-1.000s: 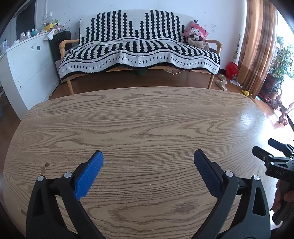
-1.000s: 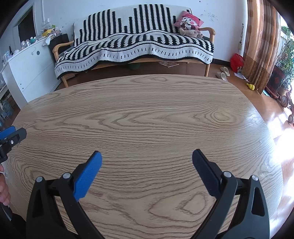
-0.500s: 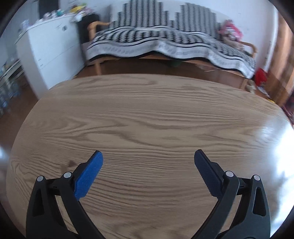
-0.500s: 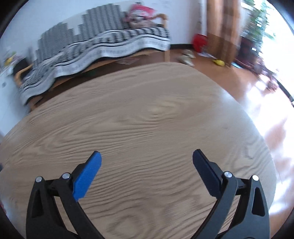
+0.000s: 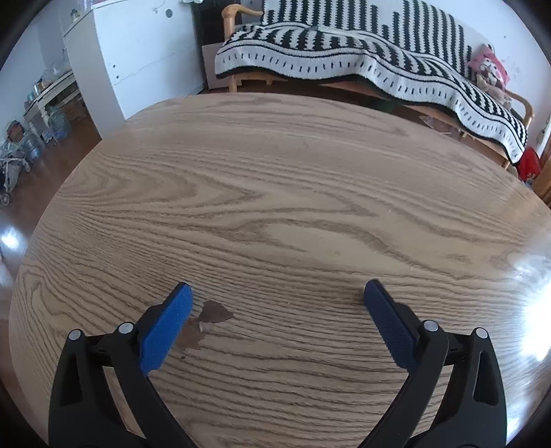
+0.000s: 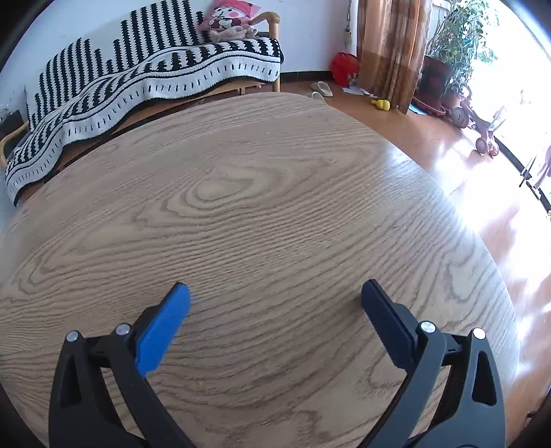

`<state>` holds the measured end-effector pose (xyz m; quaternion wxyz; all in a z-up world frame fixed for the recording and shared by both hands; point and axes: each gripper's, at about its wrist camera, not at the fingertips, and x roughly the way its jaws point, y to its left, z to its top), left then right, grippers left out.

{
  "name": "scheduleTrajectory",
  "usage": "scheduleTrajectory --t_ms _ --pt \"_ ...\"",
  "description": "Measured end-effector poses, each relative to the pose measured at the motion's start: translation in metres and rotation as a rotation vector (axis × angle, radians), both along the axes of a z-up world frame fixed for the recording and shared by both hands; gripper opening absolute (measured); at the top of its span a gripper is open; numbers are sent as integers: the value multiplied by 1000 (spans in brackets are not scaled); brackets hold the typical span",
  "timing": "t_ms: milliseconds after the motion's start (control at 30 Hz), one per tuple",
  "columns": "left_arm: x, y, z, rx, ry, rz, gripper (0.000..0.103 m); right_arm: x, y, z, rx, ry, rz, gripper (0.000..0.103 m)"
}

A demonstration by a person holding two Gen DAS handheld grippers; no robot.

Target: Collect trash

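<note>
Plainly, both tools hang over a bare wooden worktop (image 5: 292, 193) with nothing between their fingers. The left hand-held gripper (image 5: 277, 293) has its jaws spread wide, blue pads facing each other across an empty gap, and it grips nothing. Just beside its left pad (image 5: 165, 331), on the wood, lies a dark brown stain (image 5: 206, 320) (irregular, with a small pale fleck at its edge); whether that fleck is a scrap or only chipped finish I cannot tell. The right hand-held gripper (image 6: 274, 293) is likewise spread wide and holds nothing, poised above the oak-grain surface near the rounded rim of the worktop (image 6: 447, 224).

No trash that could be picked up shows on the wood in either view, so the task's thing cannot be located here.

Beyond the far edge stands a wooden-armed sofa (image 5: 378, 58) draped in a black-and-white striped blanket (image 6: 155, 75), with a pink cushion (image 6: 229, 13) at one end. A white cabinet (image 5: 137, 58) stands left of the sofa in the left wrist view. In the right wrist view a brown curtain (image 6: 389, 44), potted plants (image 6: 454, 41), a pair of slippers (image 6: 322, 89) and a small yellow object (image 6: 381, 104) sit on the sunlit floor (image 6: 465, 155).
</note>
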<state>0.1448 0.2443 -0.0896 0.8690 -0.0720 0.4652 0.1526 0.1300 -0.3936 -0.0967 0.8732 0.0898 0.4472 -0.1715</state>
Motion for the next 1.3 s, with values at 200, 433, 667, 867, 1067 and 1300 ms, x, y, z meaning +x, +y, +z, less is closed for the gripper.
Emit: scheduleTrajectory --t_ms 200,433,667,867,1067,1300 --pt "-3 -3 0 12 -27 -1 97 0 -1 -1 3 0 -1 97" --pt "-7 -3 -1 7 -28 19 97 0 -1 -1 3 0 -2 97" --pt "-7 -3 -1 7 -28 19 97 0 0 -1 3 0 -2 97" --pt "-7 -3 -1 7 -28 19 97 0 0 -1 3 0 -2 97" --pt "-7 -3 -1 7 -28 19 97 0 0 -1 3 0 -2 97" --pt "-7 -3 -2 7 -28 20 97 0 0 -1 3 0 -2 97"
